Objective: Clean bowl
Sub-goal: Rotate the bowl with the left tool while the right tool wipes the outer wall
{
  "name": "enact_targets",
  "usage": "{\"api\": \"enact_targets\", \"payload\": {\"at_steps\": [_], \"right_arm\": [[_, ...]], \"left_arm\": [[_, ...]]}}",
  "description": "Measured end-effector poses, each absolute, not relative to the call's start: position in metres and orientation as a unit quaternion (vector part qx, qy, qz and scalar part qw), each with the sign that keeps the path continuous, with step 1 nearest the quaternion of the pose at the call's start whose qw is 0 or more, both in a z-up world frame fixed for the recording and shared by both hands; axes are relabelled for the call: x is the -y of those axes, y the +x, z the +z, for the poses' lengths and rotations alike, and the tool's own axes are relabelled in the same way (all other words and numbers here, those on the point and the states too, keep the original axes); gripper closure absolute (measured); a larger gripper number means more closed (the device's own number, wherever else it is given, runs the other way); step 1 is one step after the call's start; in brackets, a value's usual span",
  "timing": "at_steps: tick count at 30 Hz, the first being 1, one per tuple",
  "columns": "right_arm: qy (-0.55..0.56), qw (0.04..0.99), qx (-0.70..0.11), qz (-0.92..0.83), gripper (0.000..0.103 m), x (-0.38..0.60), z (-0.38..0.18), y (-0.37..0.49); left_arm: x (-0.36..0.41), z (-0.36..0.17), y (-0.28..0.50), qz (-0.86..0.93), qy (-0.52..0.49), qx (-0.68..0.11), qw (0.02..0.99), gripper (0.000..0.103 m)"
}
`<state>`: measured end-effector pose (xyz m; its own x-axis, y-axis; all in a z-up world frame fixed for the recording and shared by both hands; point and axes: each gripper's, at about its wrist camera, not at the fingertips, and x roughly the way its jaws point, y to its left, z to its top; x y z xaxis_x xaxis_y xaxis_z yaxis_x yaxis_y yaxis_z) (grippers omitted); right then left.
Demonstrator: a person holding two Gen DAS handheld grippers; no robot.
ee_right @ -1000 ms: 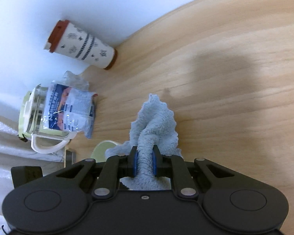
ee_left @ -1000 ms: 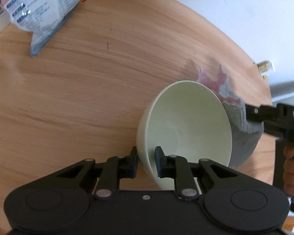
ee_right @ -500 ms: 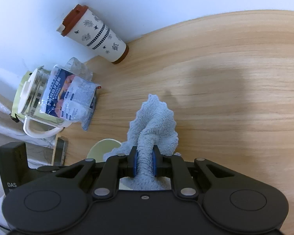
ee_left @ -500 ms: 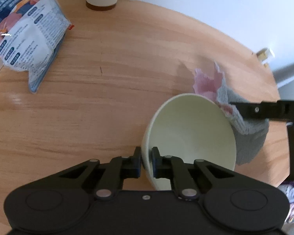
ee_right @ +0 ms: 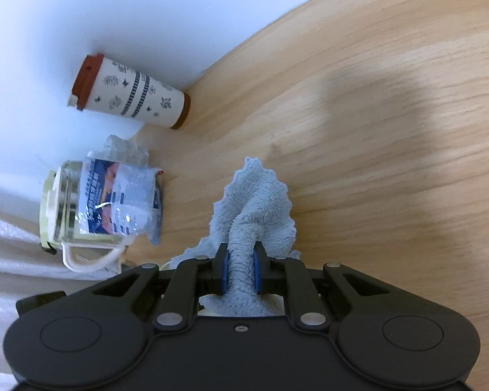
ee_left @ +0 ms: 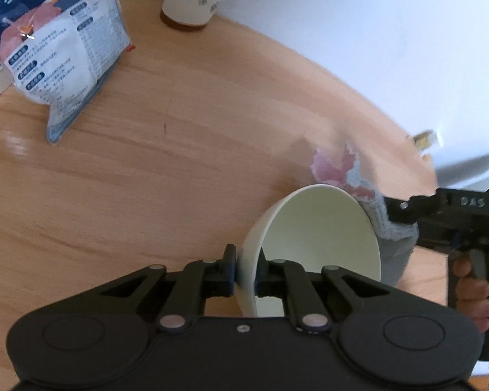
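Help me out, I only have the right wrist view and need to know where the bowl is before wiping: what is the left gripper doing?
Observer: The left gripper is shut on the pale green bowl, one finger inside the wall and one outside, with the bowl tipped on its side.
Operator: Is my cloth inside the bowl?
Observer: No. The blue cloth sits behind the bowl's far rim, against its outside; the inside looks bare.
Operator: Can you see who holds my gripper?
Observer: Yes, a hand wraps the handle of the right gripper, which is shut on the cloth.
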<state>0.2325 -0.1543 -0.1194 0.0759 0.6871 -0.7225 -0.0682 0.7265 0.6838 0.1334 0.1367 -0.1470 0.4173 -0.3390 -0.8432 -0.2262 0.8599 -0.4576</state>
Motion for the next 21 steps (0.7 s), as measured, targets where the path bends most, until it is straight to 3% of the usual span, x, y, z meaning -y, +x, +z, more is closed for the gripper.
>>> {"api": "enact_targets", "payload": {"at_steps": [6,21], "right_arm": [[0.315,0.668,-0.61,0.289,0.087,0.147,-0.109,0.247],[0.292,0.669,-0.642,0.236,0.087,0.164,-0.126,0.231]], "left_arm": [[-0.141,-0.137,0.138,-0.039,-0.326,-0.507,0.797,0.095],[-0.139,-0.153,0.146,-0.008,-0.375,-0.509,0.775,0.091]]}}
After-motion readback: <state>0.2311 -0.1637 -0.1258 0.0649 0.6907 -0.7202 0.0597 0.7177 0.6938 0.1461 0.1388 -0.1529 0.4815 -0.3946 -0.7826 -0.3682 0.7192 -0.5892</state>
